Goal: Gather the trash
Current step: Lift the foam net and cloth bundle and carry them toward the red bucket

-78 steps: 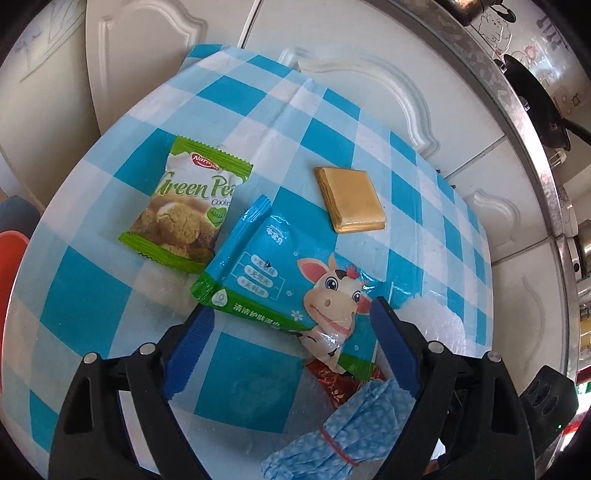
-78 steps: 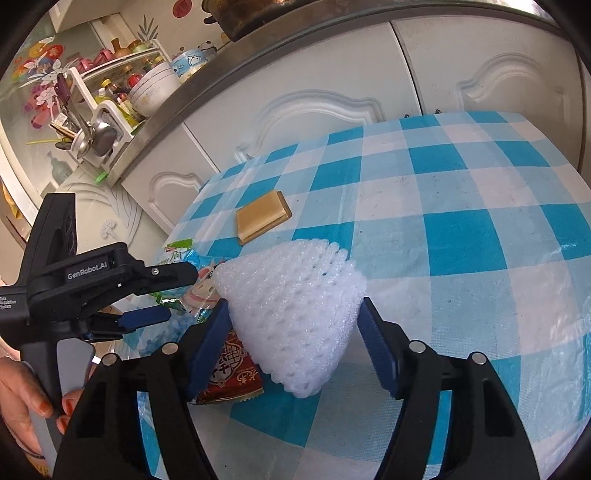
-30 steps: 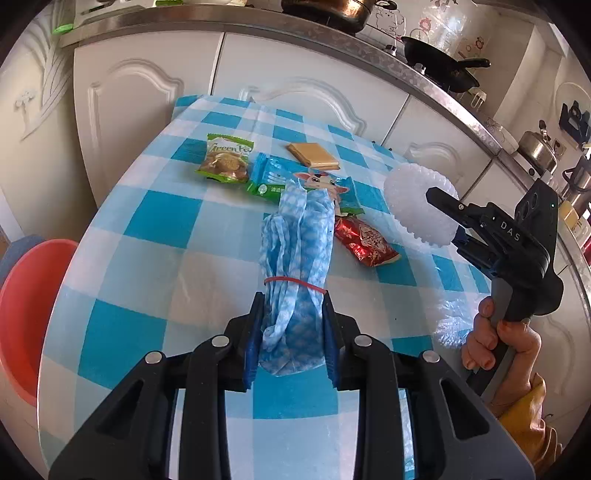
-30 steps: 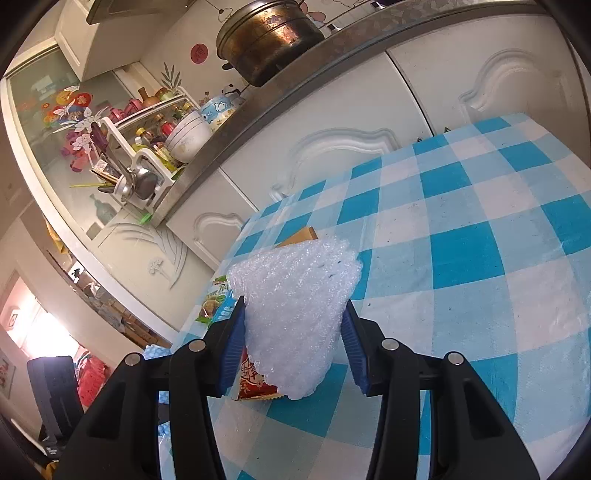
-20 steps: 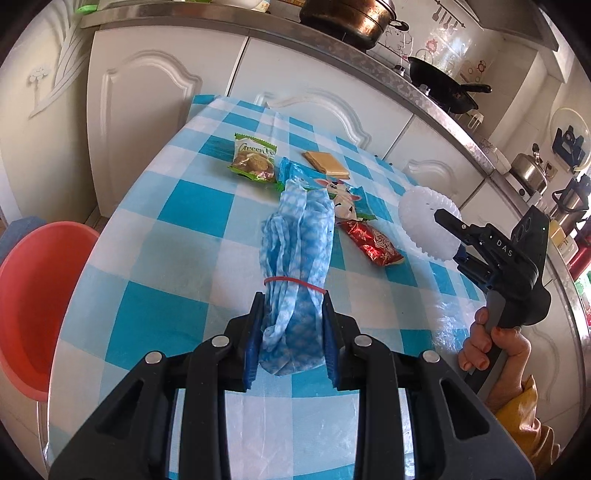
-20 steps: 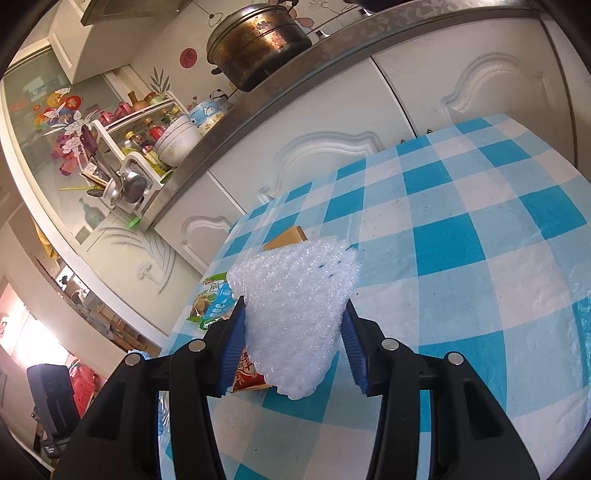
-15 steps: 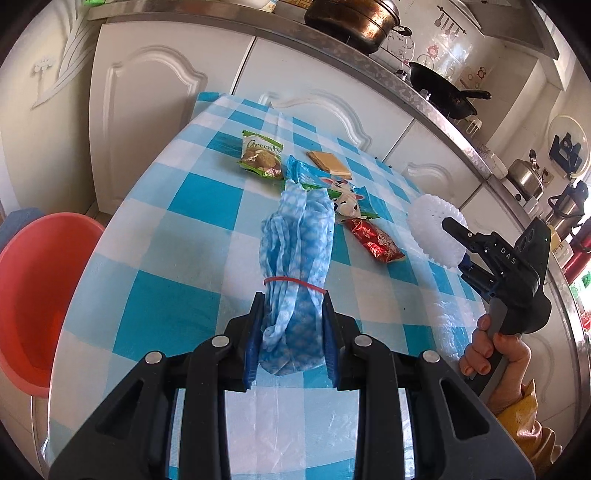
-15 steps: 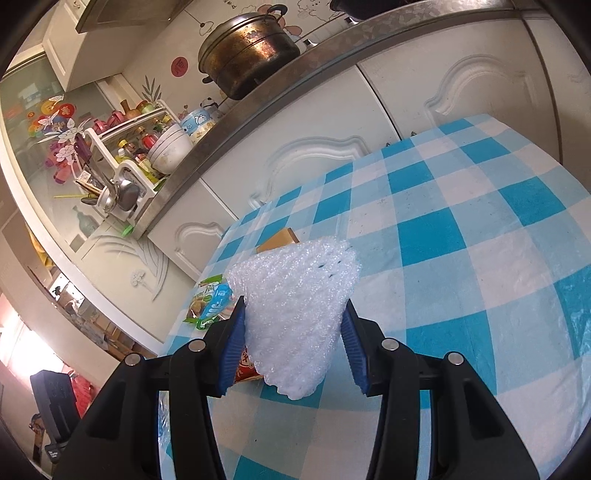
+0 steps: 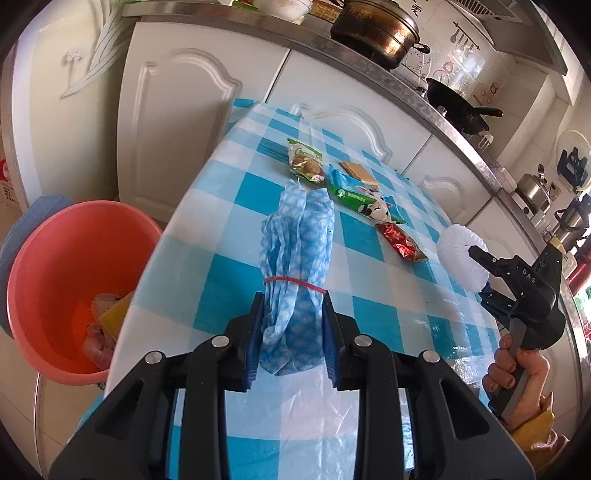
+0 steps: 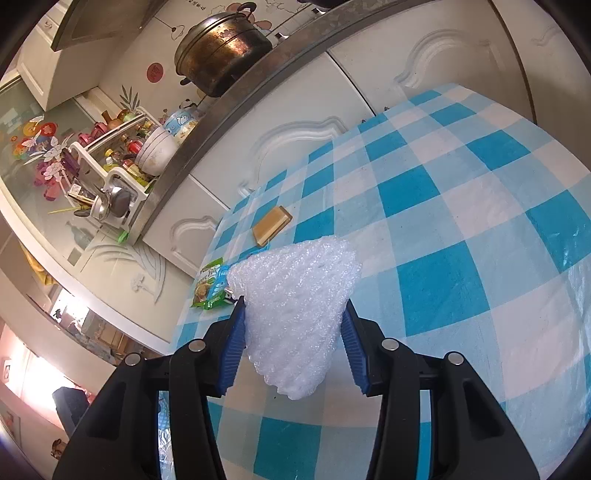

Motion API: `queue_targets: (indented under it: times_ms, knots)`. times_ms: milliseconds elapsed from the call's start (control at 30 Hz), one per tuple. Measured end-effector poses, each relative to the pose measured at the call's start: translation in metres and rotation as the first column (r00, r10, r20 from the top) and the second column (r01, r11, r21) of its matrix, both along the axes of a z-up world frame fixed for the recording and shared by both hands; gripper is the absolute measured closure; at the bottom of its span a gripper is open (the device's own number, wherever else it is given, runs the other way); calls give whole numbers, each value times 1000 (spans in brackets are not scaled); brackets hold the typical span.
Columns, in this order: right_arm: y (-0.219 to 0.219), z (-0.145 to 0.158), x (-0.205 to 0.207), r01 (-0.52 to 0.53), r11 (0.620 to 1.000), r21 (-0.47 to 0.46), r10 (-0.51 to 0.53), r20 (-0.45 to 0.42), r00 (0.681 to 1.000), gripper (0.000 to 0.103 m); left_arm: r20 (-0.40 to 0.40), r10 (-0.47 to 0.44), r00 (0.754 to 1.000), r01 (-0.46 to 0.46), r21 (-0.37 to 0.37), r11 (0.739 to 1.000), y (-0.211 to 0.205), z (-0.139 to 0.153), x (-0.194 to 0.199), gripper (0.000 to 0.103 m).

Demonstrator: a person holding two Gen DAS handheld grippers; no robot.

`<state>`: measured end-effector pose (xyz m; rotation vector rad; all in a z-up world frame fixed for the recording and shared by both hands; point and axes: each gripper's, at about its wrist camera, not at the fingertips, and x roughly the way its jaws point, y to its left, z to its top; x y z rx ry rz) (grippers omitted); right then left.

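My left gripper [image 9: 291,332] is shut on a blue patterned cloth bundle [image 9: 297,258] tied with a red rubber band, held above the checked table [image 9: 229,258]. My right gripper [image 10: 293,343] is shut on a white foam net [image 10: 295,299]; it also shows in the left wrist view [image 9: 460,254], at the right. On the table lie a green cookie packet [image 9: 306,164], a blue cow packet [image 9: 360,197], a gold wrapper [image 9: 358,172] and a red wrapper [image 9: 402,242]. A red-orange basin [image 9: 59,280] with some trash in it stands on the floor at the left.
White kitchen cabinets [image 9: 177,122] stand behind the table, with a pot [image 9: 376,31] and a pan [image 9: 458,107] on the counter. A dish rack [image 10: 122,166] stands on the counter in the right wrist view. The table's near edge is close to the left gripper.
Both grippers shut on their items, the cloth bundle and the foam net, lifted them and pulled back from the table. The basin has come further into the left wrist view.
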<state>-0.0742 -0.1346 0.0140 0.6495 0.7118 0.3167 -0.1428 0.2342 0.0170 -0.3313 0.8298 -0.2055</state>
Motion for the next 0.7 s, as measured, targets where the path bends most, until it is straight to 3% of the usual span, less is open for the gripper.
queue_targets:
  times_ms: [400, 700]
  knots:
    - [54, 30, -18, -110, 993, -47, 111, 34, 993, 54, 16, 80, 997, -80, 13, 997, 36, 5, -21, 73]
    - [113, 51, -30, -230, 969, -90, 235, 46, 971, 53, 32, 132, 991, -132, 27, 991, 60, 6, -34, 73]
